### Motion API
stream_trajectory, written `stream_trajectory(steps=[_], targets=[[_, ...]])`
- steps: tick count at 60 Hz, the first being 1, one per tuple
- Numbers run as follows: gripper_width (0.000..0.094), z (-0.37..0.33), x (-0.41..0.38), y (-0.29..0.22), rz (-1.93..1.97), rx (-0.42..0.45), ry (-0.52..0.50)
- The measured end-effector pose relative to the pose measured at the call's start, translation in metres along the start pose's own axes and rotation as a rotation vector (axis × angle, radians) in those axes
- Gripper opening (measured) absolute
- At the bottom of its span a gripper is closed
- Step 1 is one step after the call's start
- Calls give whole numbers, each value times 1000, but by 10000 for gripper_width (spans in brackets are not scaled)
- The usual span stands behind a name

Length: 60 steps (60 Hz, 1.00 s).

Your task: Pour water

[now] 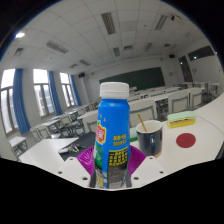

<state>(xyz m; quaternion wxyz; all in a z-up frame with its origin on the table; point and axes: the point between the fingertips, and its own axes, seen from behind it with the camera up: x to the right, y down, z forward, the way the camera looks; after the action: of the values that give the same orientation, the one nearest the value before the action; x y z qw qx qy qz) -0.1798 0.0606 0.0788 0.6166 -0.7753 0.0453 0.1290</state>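
Note:
A blue bottle (114,135) with a white cap and a yellow label stands upright between my fingers. My gripper (112,166) is shut on its lower body, with a purple pad (86,160) pressed on each side. A dark cup (149,140) with a thin stick in it stands on the white table (50,155) just beyond and to the right of the bottle.
A red round coaster (186,140) lies on the table right of the cup. A yellow and green sponge-like block (181,121) lies farther back. Desks and chairs (60,125) fill the classroom behind, with a blackboard (140,80) on the far wall.

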Motion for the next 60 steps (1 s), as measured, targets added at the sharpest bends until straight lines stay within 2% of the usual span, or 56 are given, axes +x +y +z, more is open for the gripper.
stream_trajectory(steps=[7, 18, 25, 33, 41, 44, 50, 53, 57, 60], targets=[[397, 18, -42, -36, 347, 42, -160], [396, 38, -65, -82, 1082, 38, -389], [401, 39, -57, -103, 1352, 59, -445], [404, 19, -93, -101, 1575, -8, -476], [405, 7, -100, -98, 1627, -16, -474], [404, -25, -122, -105, 1649, -22, -459], [403, -35, -131, -104, 1622, -45, -472], [403, -33, -127, -108, 1524, -52, -515], [404, -75, -144, -135, 1315, -9, -573], [404, -85, -142, -164, 1106, 66, -594]])
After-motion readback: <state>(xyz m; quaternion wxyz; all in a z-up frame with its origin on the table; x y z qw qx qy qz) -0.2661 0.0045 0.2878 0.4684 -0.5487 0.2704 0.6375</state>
